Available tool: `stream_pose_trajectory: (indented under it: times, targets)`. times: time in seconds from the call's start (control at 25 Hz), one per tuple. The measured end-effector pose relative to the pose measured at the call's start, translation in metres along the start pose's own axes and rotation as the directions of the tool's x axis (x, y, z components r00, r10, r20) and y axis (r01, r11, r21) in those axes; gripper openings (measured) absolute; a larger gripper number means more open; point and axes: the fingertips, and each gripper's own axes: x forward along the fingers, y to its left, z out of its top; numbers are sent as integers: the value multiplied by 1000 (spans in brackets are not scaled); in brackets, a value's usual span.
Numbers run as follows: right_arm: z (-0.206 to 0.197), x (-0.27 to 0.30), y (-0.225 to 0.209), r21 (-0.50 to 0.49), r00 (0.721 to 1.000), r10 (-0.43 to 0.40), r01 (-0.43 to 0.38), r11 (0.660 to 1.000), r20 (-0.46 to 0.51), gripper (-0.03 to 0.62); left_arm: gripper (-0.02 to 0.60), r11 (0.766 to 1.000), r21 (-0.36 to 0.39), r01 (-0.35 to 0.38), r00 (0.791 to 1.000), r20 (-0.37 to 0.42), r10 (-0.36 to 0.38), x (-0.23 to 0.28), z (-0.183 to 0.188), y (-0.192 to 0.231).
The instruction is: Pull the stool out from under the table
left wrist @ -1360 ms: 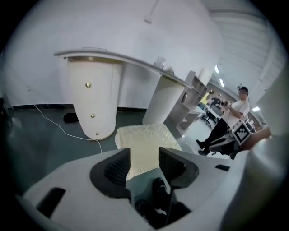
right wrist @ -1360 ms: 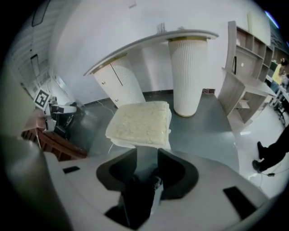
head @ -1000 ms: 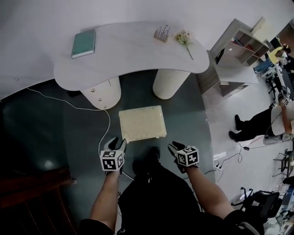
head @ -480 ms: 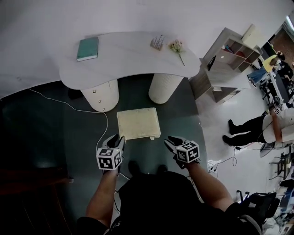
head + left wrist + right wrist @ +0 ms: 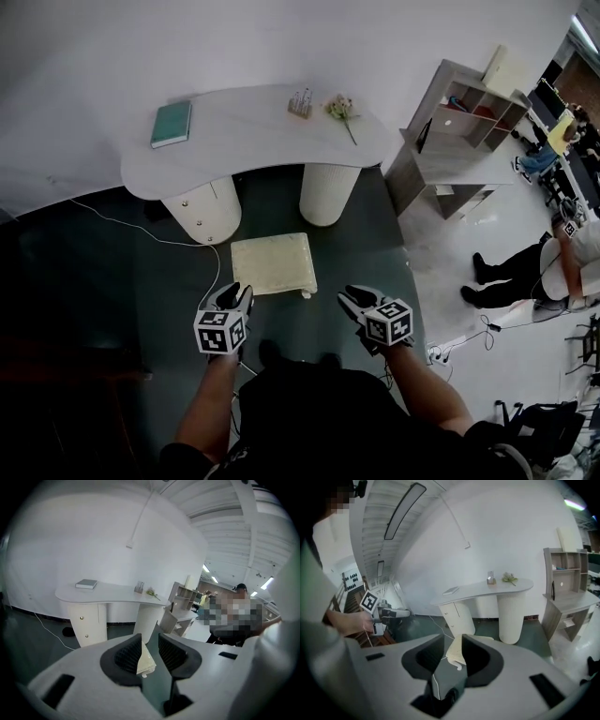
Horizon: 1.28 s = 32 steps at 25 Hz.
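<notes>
Stool (image 5: pixel 272 263) stands on the dark floor at the middle of the head view, its cream seat just clear of the worktop (image 5: pixel 253 131) edge, in front of the gap between the two pedestals. From above you see only the seat. The legs are hidden under it, save a small pale nub at its lower right corner.

Your left claw (image 5: pixel 234 296) hangs just below the seat's lower left corner, apart from it. Your right claw (image 5: pixel 356 300) hangs to the lower right of the seat, a little farther off. In the head view the marker cubes cover much of both.

In the left gripper view the jaws are closing on a narrow gap with nothing between them; a sliver of the stool shows through the gap, farther off on the floor. In the right gripper view the jaws stand narrowly apart and empty, with one stool corner showing beyond them.

A white cable (image 5: pixel 141 228) crosses the floor from the left and passes the seat's left edge; its end is lost behind your left claw.

On the worktop lie a teal book (image 5: pixel 171 124), a flower (image 5: pixel 340 110) and a small holder (image 5: pixel 301 102) too small to make out. A seated person (image 5: pixel 534 267) is cut off by the right edge. Your dark clothing fills the bottom, and the lower left floor is too dark to read.
</notes>
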Motion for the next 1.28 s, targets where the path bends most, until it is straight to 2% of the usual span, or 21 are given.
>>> stream_pose_trajectory:
  times: [0.32,0.48,0.6,0.76,0.88,1.08,1.16,1.28]
  targets:
    - [-9,-80,-41,-54,996,85,-83,995,38,121,104,999,42,-20,999,38,18,0,17,-112]
    - [-17,-98,-52,-56,991,128,-126,990,42,120,97,1000,1,-9,1000,14,8,-5,6,-154]
    - [-18,-103,-54,-59,988,143,-140,988,55,120,91,1000,20,-10,1000,-10,11,-11,1,-171]
    - [-6,-109,-45,-66,981,168,-162,984,99,120,81,999,48,-24,1000,3,24,-17,13,-178]
    - [6,-111,-30,-108,974,190,-177,978,121,118,69,997,67,-36,999,40,33,-25,29,-176]
    - [42,-103,7,-175,962,222,-194,965,157,99,61,989,149,-15,986,166,-10,-56,71,-166]
    - [60,-99,33,-208,952,244,-205,956,183,77,61,981,190,-26,978,207,-15,-75,86,-153]
    - [91,-95,74,-267,939,248,-182,946,239,19,17,974,225,-33,962,273,-30,-107,106,-130]
